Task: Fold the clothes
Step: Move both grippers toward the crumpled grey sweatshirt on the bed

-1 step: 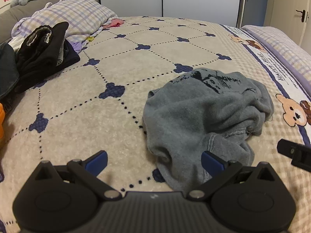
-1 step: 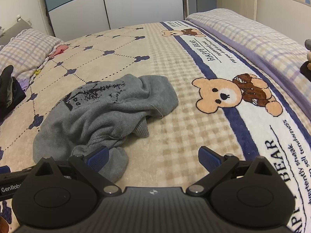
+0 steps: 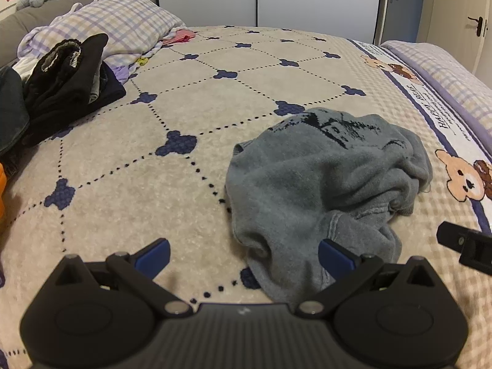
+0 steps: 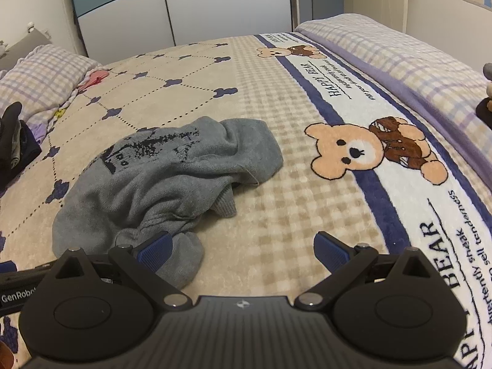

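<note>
Two grippers are held low over the bed [image 3: 190, 98], and nothing is gripped by either. The left gripper [image 3: 244, 253] is seen with its blue pads spread wide, and the near edge of the grey sweatshirt [image 3: 323, 184] lies between and just beyond them, untouched as far as can be told. The right gripper [image 4: 243, 247] is likewise spread wide; its left pad sits just above the garment's nearest lobe, while its right pad hangs over bare checked blanket.

The grey sweatshirt [image 4: 160, 181] is found crumpled in a heap near the middle of the bedspread, with a dark printed graphic on its upper side and a ribbed cuff poking out beneath a fold. It lies beside the bear stripe [image 4: 369, 153], well apart from the dark pile of clothes [image 3: 70, 83] by the plaid pillow [image 3: 120, 21].

Folding proper is judged not yet begun: the step in hand appears to be the approach to the heap, ahead of a first grasp. What is called for next, by this reading, is that two separate edges be pinched, one by each tool, so that the garment can be lifted and spread flat. Since the hem and shoulders are buried in the bunching, a layer may be caught double, and care is needed over which fold is taken.
</note>
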`<state>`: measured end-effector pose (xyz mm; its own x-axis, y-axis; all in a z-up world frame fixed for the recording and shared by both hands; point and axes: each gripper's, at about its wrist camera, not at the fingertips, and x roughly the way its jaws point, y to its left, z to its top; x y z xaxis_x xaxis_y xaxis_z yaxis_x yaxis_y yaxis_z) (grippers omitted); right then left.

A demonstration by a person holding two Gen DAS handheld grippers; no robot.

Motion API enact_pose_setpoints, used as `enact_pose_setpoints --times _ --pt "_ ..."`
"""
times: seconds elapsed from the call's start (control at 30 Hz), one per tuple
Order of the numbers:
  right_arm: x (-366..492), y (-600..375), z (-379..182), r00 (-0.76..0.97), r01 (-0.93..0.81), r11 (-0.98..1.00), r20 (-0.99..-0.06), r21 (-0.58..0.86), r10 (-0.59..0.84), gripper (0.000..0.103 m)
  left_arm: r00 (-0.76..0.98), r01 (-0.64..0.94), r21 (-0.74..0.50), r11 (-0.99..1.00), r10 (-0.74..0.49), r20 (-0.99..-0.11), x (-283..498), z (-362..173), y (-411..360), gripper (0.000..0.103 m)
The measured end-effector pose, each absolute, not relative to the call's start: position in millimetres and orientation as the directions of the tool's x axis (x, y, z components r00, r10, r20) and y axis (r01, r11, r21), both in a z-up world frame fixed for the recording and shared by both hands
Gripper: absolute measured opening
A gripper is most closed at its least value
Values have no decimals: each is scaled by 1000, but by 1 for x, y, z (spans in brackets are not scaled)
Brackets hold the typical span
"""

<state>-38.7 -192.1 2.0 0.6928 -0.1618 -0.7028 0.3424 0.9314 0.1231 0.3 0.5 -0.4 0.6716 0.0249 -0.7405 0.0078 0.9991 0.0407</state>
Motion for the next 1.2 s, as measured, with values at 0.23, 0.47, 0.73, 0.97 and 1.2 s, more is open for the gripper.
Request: enact_pose_setpoints --times 0.23,0.47,0.73,0.97,1.2 --pt "-35 -185 2 687 339 938 -701 77 -191 101 663 8 23 1000 12 -748 2 -2 3 103" --pt "-35 -187 0 693 326 940 -701 95 -170 101 656 4 8 1000 3 -755 4 -4 5 103" --pt "-36 -185 -1 703 324 941 -691 97 -171 101 658 -7 -7 1000 -1 -753 6 -3 12 103" --pt "-36 -183 0 714 301 947 -684 109 -149 101 649 -27 -40 999 -13 -761 9 -4 21 103" --pt "-30 -182 2 729 278 952 -674 131 -120 101 668 -44 -31 999 6 -744 11 -4 29 103"
